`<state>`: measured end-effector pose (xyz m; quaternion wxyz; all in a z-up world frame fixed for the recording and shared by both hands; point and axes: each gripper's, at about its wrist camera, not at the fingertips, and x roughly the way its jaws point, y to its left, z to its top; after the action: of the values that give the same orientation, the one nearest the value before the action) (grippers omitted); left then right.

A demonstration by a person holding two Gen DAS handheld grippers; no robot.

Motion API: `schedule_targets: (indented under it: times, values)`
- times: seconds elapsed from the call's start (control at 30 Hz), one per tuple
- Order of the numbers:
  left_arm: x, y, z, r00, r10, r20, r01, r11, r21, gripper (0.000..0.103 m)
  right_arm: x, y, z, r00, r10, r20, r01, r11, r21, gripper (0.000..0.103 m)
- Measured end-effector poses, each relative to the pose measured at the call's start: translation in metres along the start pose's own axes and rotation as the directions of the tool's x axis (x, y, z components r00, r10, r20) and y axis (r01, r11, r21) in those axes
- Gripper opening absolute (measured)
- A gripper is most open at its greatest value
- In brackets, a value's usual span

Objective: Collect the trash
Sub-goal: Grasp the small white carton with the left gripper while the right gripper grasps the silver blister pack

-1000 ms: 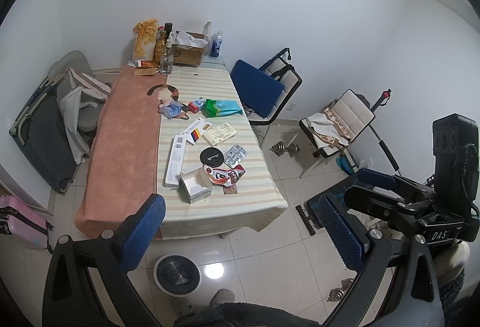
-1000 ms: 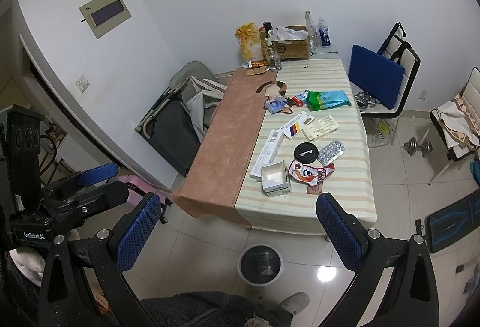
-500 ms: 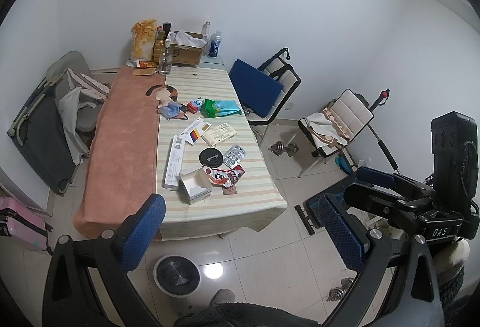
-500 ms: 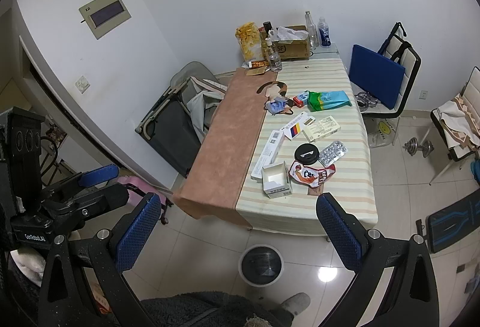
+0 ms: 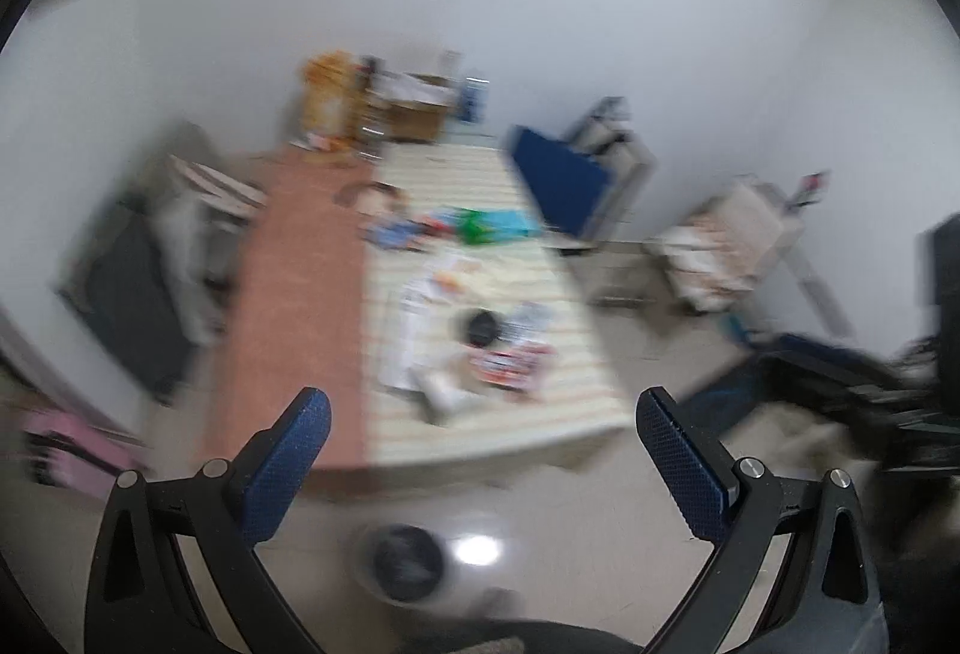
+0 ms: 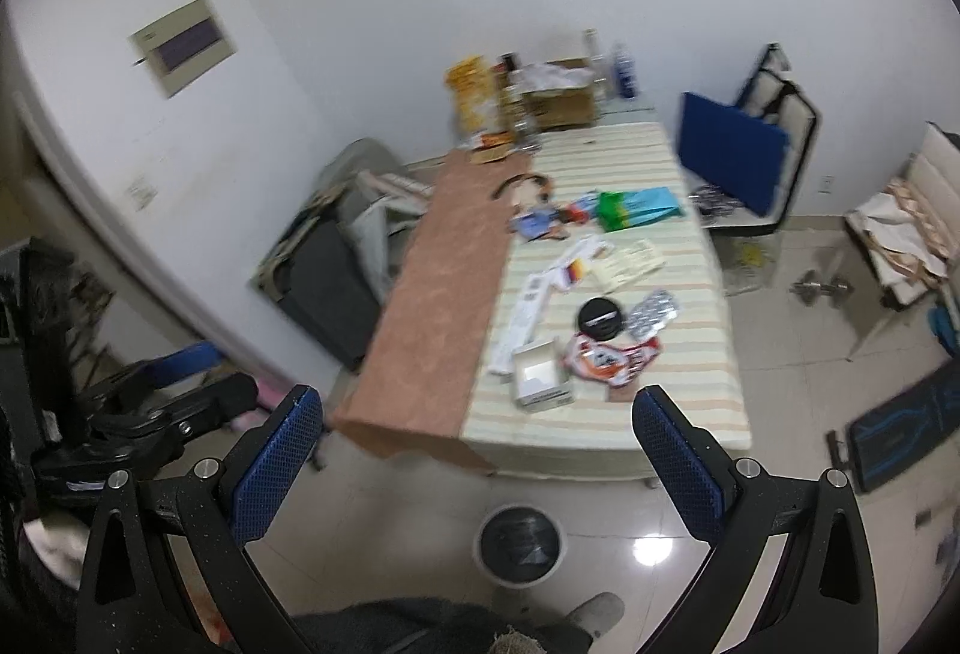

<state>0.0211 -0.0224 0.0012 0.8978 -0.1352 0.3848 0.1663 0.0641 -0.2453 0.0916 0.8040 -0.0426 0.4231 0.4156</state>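
Note:
The striped tablecloth (image 6: pixel 690 258) carries litter: a small open white box (image 6: pixel 540 375), a red-and-white wrapper (image 6: pixel 606 357), a black round lid (image 6: pixel 599 318), a blister pack (image 6: pixel 654 312), a long white carton (image 6: pixel 528 309) and a green-blue bag (image 6: pixel 636 210). A round bin (image 6: pixel 521 543) stands on the floor before the table. My right gripper (image 6: pixel 477 447) is open, empty and well short of the table. My left gripper (image 5: pixel 483 450) is likewise open and empty. The left wrist view is blurred, though the bin (image 5: pixel 405 564) and wrapper (image 5: pixel 510 363) still show.
A pink towel (image 6: pixel 444 306) covers the table's left strip. A cardboard box (image 6: pixel 561 105) and bottles crowd its far end. A blue folded chair (image 6: pixel 732 162) stands to the right, a dumbbell (image 6: pixel 819 288) lies on the floor, and a dark suitcase (image 6: pixel 327 288) leans left. A person's foot (image 6: pixel 594 612) is below.
The left wrist view has gone blurry with motion and the scene has slid a little to the right in it. The right view has edged closer to the table. Both grippers stay open.

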Motion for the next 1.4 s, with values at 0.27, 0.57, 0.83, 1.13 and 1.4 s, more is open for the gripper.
schedule_targets:
  times: [0.27, 0.57, 0.83, 1.13, 1.4]
  values:
    - [0.112, 0.025, -0.008, 0.974, 0.164, -0.156, -0.178, 0.981, -0.080, 0.103, 0.088, -0.069, 0.001, 0.973, -0.213, -0.089, 0.229, 0.939, 0.256, 0.103]
    - [0.299, 0.036, -0.028, 0.841, -0.113, -0.529, -0.124, 0.911, -0.392, 0.103, 0.247, -0.191, 0.009, 0.901, -0.288, -0.325, 0.395, 0.855, 0.336, 0.103]
    - [0.413, 0.015, -0.046, 0.704, -0.187, -0.685, -0.224, 0.857, -0.464, 0.103, 0.385, -0.267, 0.019, 0.837, -0.215, -0.503, 0.410, 0.856, 0.316, 0.103]
    - [0.441, 0.014, -0.048, 0.694, -0.049, -0.719, -0.324, 0.870, -0.372, 0.076, 0.507, -0.293, 0.026, 0.801, -0.141, -0.582, 0.438, 0.800, 0.409, 0.102]
    - [0.438, 0.012, -0.048, 0.689, 0.079, -0.720, -0.361, 0.899, -0.247, 0.076, 0.540, -0.268, 0.044, 0.794, -0.275, -0.543, 0.469, 0.845, 0.258, 0.053]
